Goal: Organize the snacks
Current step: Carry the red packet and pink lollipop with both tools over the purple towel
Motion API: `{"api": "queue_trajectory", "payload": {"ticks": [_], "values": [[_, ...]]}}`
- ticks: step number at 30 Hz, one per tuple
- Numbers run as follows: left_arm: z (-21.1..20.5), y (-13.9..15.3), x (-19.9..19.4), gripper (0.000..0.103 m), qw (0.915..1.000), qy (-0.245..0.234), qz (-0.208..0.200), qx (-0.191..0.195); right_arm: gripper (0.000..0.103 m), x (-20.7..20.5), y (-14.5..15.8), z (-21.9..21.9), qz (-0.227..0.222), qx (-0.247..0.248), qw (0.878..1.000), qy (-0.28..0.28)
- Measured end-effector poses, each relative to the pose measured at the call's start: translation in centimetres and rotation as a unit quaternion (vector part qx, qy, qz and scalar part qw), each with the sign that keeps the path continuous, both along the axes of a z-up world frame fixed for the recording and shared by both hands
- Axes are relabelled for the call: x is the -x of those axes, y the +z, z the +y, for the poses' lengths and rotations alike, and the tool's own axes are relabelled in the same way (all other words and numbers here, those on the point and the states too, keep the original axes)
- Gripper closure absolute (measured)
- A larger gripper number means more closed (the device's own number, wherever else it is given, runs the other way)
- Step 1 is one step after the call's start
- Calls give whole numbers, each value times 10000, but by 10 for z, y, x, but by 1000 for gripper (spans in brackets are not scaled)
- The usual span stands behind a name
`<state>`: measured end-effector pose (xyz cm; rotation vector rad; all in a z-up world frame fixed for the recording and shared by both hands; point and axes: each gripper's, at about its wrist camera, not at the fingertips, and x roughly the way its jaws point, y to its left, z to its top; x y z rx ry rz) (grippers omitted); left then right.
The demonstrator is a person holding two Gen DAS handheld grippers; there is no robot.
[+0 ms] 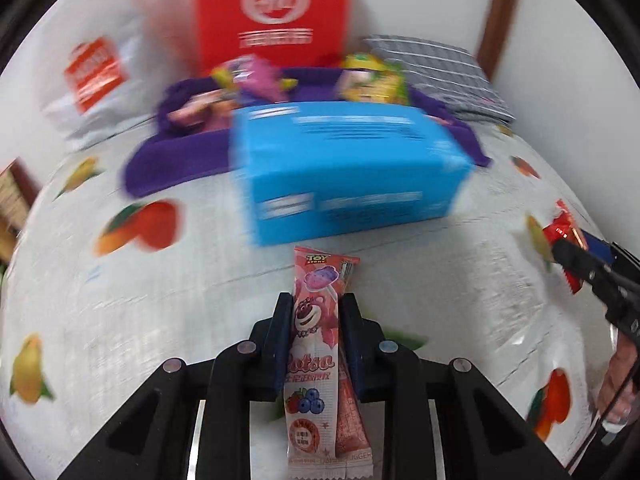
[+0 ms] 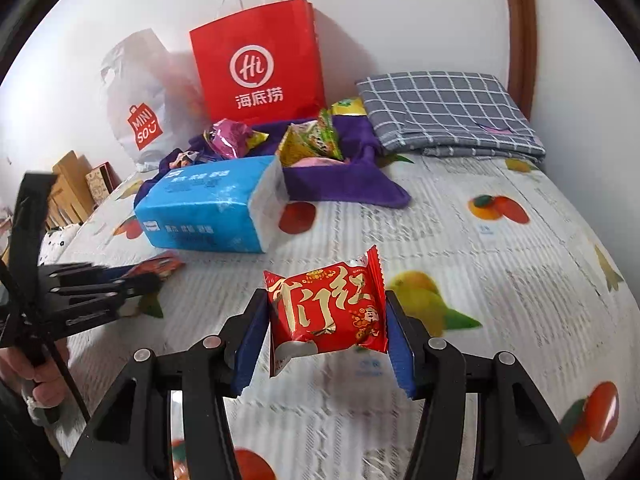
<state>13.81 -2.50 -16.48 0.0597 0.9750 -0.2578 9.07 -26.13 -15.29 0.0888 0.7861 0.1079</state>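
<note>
My left gripper (image 1: pixel 316 304) is shut on a long pink Lotso snack packet (image 1: pixel 316 344), which stands up between the fingers; a second reddish packet (image 1: pixel 352 420) shows behind it. My right gripper (image 2: pixel 327 304) is shut on a red pillow-shaped snack packet (image 2: pixel 328 312), held above the fruit-print sheet (image 2: pixel 460 240). Several snacks (image 2: pixel 308 140) lie piled on a purple cloth (image 2: pixel 340 188) at the back. In the left wrist view the right gripper (image 1: pixel 576 260) is at the right edge. In the right wrist view the left gripper (image 2: pixel 132 280) is at the left.
A blue tissue pack (image 2: pixel 212 204) lies in front of the purple cloth. A red paper bag (image 2: pixel 256 68) and a white Miniso bag (image 2: pixel 140 112) lean on the wall behind. A folded grey checked cloth (image 2: pixel 444 108) lies at the back right. A hand (image 2: pixel 36 376) holds the left gripper.
</note>
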Motion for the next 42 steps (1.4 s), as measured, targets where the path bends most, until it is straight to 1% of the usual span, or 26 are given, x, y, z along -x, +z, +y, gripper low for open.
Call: {"api": "queue_trajectory", "payload": {"ticks": [2,4,8,10,13,17,20,22,24,29,32,35,37,39,40,41,42], "values": [[17,-2,3,80,9998,197,26,86,48,-8,-4,8,32,106,9999,6],[25,-3,7,78,9995,245,-71,193,48,-16,-10,14,116,173,9998,-5],[22,-5,8,78,9997,170,-161,106,48,-26,-21,20,422,245,9988,30],[20,-5,8,77,9997,154,-158,113,48,-28,-23,19,480,234,9986,-35],[21,-5,5,73,9996,109,-135,211,47,-35,-30,16,757,97,9971,-24],[22,-6,6,70,9994,72,-118,321,46,-35,-31,14,731,-36,9973,-78],[21,-6,7,69,9994,67,-115,327,46,-37,-30,17,752,91,9971,-81],[21,-7,7,69,9993,64,-113,343,46,-38,-31,22,773,260,9967,-60],[21,-7,7,63,9991,10,-103,404,45,-38,-32,24,784,321,9964,-44],[20,-7,7,63,9990,-12,-98,425,42,-40,-32,27,811,454,9957,-2],[21,-7,7,63,9987,-4,-93,504,42,-40,-32,25,801,401,9960,1],[21,-7,6,63,9987,-5,-88,501,43,-40,-32,24,798,346,9962,1],[22,-7,7,64,9986,9,-93,519,44,-40,-31,24,793,356,9962,-18],[25,-8,7,71,9984,82,-93,555,45,-39,-32,24,790,365,9962,-29],[28,-8,6,73,9979,107,-81,635,45,-39,-32,24,790,368,9962,-31],[32,-8,5,81,9971,134,-64,742,47,-40,-31,24,787,379,9962,-47],[36,-9,4,82,9960,163,-20,874,47,-40,-31,24,787,380,9962,-53]]}}
